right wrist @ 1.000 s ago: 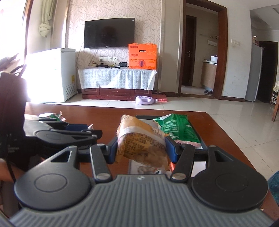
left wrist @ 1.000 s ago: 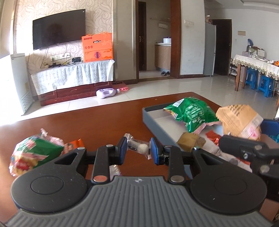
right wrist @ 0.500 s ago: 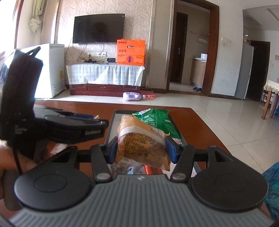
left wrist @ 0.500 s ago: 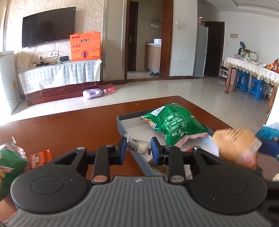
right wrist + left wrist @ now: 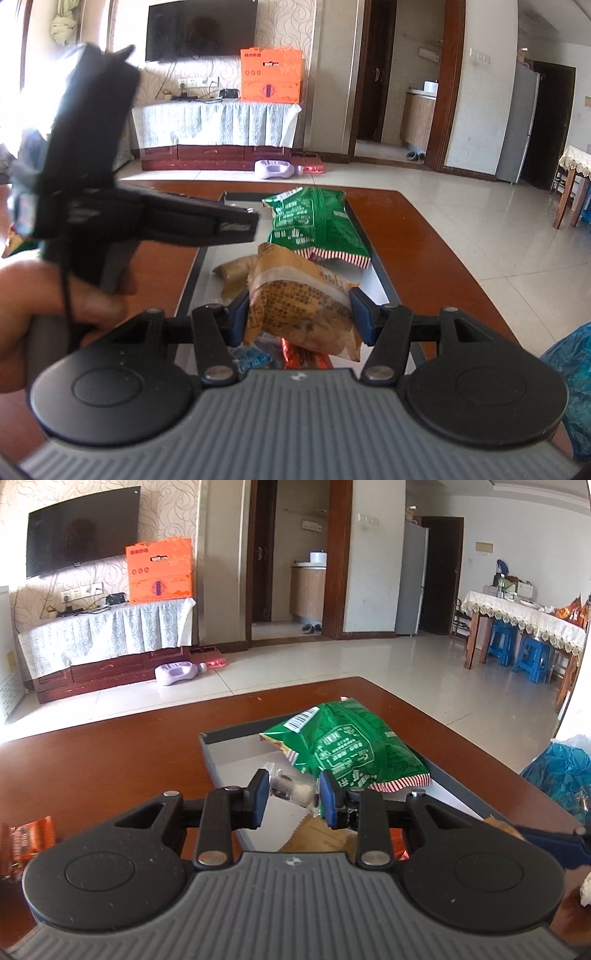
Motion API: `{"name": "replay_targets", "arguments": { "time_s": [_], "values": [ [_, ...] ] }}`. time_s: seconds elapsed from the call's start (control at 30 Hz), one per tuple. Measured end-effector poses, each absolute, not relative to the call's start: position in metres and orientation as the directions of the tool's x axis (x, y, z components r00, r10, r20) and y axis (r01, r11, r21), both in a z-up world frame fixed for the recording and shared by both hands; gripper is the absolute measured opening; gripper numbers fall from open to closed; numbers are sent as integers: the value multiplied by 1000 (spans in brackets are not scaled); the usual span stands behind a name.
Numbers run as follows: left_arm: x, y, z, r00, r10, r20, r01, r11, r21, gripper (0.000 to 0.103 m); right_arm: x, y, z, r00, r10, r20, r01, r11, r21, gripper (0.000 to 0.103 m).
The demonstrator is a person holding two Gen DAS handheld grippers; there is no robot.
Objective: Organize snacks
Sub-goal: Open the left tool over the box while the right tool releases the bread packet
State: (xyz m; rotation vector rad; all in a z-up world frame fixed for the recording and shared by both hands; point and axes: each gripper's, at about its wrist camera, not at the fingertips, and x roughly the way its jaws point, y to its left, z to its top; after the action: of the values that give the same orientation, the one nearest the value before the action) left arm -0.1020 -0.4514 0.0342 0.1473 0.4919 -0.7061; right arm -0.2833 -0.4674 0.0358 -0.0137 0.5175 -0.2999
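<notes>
Snacks are gathered in and above a shallow grey rectangular tray (image 5: 221, 751) on the reddish-brown wooden counter (image 5: 92, 760). A large green crinkly snack bag (image 5: 314, 225) lies flat at the tray's far end, its long axis running along the tray's length and its red-and-white striped seam toward the cameras. The left tongs (image 5: 290, 797) pinch a small clear-wrapped snack (image 5: 291, 788) crosswise between the blue pads, its long axis running from pad to pad, above the tray's near-left part; its contents are too small to make out. The right tongs (image 5: 299, 314) squeeze a tan crinkled snack packet with a pale band (image 5: 299, 299) across its width, tilted, over the near half of the tray. Behind that packet lies a brown paper-like packet (image 5: 236, 271), partly hidden, and below it a red wrapper (image 5: 303, 356) and a blue-and-white wrapper (image 5: 251, 358) are mostly covered by the tool body. An orange-red wrapper (image 5: 29, 838) lies on the counter left of the tray, cut off at the frame edge. In the right wrist view the left tool and the hand (image 5: 48, 306) holding it are blurred, blocking the tray's left side.
</notes>
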Motion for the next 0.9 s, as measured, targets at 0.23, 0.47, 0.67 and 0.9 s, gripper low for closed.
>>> {"name": "replay_targets", "arguments": {
  "time_s": [0.23,0.47,0.67,0.9],
  "values": [
    [-89,-476,20,633,-583,-510,662,749,-35,35,-285,-473,33,816,-285,-502,280,956,-87,58],
    [-81,-490,10,640,-562,-524,648,761,-26,41,-283,-475,31,813,-282,-509,280,957,-81,58],
    [-82,-492,13,640,-563,-524,656,755,-10,76,-280,-473,32,813,-278,-511,276,958,-83,58],
    [-88,-490,20,648,-571,-503,659,752,-5,89,-278,-474,30,815,-283,-506,279,957,-85,58]
  ]
}}
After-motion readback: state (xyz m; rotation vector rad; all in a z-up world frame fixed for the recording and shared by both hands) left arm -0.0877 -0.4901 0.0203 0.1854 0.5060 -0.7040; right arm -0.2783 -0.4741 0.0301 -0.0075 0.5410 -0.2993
